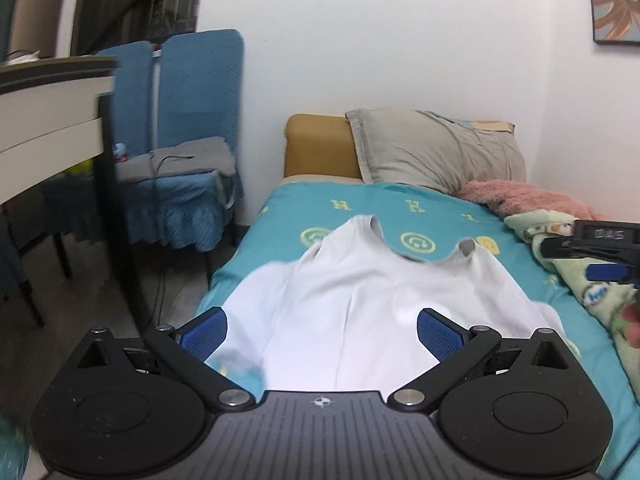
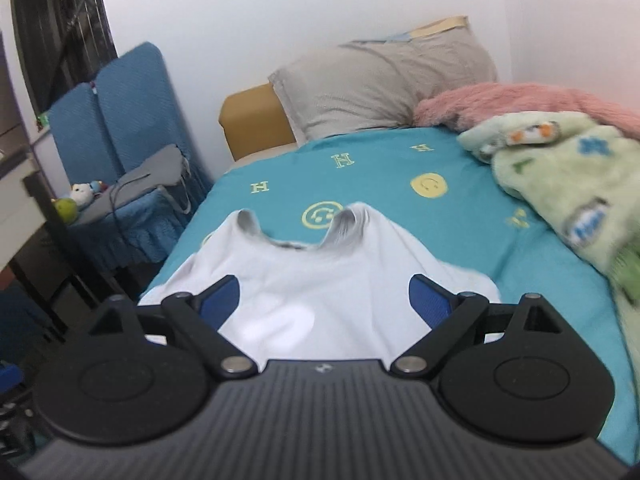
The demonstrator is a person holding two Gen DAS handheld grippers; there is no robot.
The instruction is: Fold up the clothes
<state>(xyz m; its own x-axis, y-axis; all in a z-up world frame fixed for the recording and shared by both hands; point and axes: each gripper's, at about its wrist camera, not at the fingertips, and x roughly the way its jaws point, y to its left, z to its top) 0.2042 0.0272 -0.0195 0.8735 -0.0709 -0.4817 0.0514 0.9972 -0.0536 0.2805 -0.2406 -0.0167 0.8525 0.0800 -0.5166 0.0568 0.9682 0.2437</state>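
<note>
A white sleeveless top (image 1: 352, 304) lies spread on the teal bed sheet (image 1: 288, 208), neck opening toward the pillow. My left gripper (image 1: 322, 334) is open above the top's near part, its blue pads wide apart and empty. The same top (image 2: 316, 280) shows in the right wrist view, with my right gripper (image 2: 324, 300) open over its lower half, holding nothing. The right gripper also shows at the right edge of the left wrist view (image 1: 600, 252).
A grey pillow (image 1: 436, 148) and yellow headboard (image 1: 320, 144) are at the bed's far end. A pink blanket (image 2: 528, 100) and a green patterned blanket (image 2: 568, 176) lie on the right. Blue covered chairs (image 1: 192, 128) and a table (image 1: 48, 92) stand left of the bed.
</note>
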